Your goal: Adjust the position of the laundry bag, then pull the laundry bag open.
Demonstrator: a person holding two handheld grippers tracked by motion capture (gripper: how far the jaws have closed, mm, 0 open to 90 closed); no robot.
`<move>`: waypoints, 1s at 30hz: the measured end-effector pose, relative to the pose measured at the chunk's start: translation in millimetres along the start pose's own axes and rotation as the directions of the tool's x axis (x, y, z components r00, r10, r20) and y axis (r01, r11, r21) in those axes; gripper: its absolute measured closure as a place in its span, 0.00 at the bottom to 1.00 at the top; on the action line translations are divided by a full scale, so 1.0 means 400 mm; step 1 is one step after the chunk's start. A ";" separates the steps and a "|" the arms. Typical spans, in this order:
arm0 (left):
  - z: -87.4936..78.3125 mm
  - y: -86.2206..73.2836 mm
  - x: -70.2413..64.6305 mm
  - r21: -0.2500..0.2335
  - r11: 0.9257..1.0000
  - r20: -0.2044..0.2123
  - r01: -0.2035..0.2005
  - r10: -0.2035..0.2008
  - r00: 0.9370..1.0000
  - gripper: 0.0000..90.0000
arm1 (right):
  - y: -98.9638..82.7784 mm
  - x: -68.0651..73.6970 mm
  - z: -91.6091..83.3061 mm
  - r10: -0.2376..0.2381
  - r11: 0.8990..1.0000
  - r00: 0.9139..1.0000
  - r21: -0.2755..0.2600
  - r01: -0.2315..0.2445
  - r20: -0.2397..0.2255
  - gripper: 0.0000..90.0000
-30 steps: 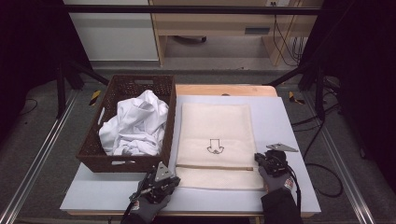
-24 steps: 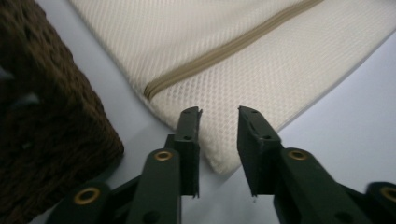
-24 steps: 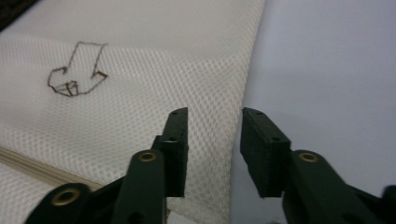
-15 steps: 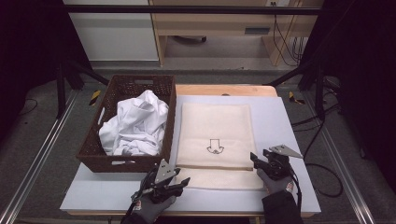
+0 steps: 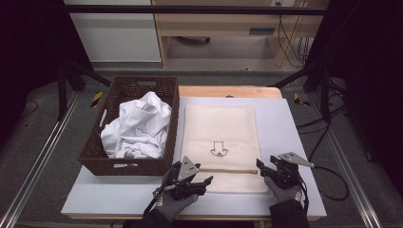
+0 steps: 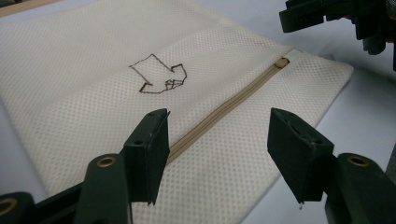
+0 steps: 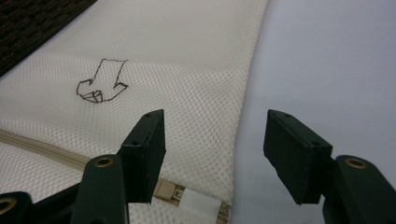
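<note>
**Both tongs open over the near end of the mesh bag**

Your left tongs (image 5: 205, 182) hang at the near edge of the tabletop (image 5: 109, 199), just over the near left part of the cream mesh laundry bag (image 5: 219, 128). Their jaws have just been opening and now stand apart with nothing between them; in the left gripper view (image 6: 217, 154) the bag's tan zipper (image 6: 224, 109) runs beneath the gap, untouched.

Your right tongs (image 5: 266, 166) sit at the bag's near right corner, jaws spread wide after just opening, gripping nothing. In the right gripper view (image 7: 215, 154) they straddle the bag's right edge, with the zipper's end and its pull (image 7: 170, 191) just under the left jaw.

The bag lies flat on the tabletop, long side running away from you, zipper across its near end. A hand-drawn arrow (image 5: 219, 149) sits just beyond the zipper, pointing towards you.

Farther left, just beside the bag, stands a dark wicker basket (image 5: 92, 156) with a crumpled white garment (image 5: 138, 126) heaped inside.
</note>
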State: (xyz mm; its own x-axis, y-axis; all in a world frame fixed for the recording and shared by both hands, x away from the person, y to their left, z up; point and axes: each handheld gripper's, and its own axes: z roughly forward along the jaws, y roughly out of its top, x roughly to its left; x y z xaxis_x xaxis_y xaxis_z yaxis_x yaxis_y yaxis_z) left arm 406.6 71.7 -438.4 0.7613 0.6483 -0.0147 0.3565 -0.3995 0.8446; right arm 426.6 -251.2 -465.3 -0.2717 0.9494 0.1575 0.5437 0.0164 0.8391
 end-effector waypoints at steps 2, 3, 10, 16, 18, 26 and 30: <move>0.007 0.004 -0.004 -0.001 1.000 0.002 -0.003 0.003 1.000 0.42 | -0.003 -0.001 -0.003 0.004 1.000 1.000 -0.002 -0.004 -0.004 0.43; 0.021 0.012 -0.010 -0.002 1.000 0.006 -0.004 0.004 1.000 0.42 | -0.007 -0.004 -0.008 0.005 1.000 1.000 0.001 -0.005 -0.005 0.43; 0.079 0.035 -0.040 -0.009 1.000 0.027 -0.030 0.031 0.999 0.42 | -0.016 -0.015 -0.026 0.024 1.000 1.000 -0.007 -0.024 -0.014 0.43; 0.108 0.041 -0.051 -0.012 0.999 0.029 -0.039 0.040 0.999 0.46 | -0.023 -0.018 -0.034 0.029 1.000 0.999 -0.003 -0.029 -0.013 0.43; 0.116 0.040 -0.051 -0.006 0.999 0.036 -0.041 0.041 0.998 0.49 | -0.025 -0.019 -0.036 0.028 1.000 0.999 -0.001 -0.028 -0.015 0.43; 0.155 0.036 -0.069 0.035 0.998 0.053 -0.053 0.051 0.997 0.73 | -0.034 -0.017 -0.032 0.031 0.999 0.999 0.020 -0.031 -0.017 0.44; 0.167 0.039 -0.080 0.045 0.997 0.074 -0.058 0.055 0.996 0.87 | -0.038 -0.015 -0.029 0.035 0.998 0.999 0.044 -0.034 -0.019 0.47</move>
State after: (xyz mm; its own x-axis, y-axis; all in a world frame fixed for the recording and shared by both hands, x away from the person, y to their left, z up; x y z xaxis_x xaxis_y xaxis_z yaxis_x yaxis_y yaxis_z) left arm 424.0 1.2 -460.5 0.8178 0.5754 -0.0083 0.3358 -0.4655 0.8189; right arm 410.7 -260.8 -472.9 -0.2674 0.9433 0.1965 0.5869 -0.0023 0.8097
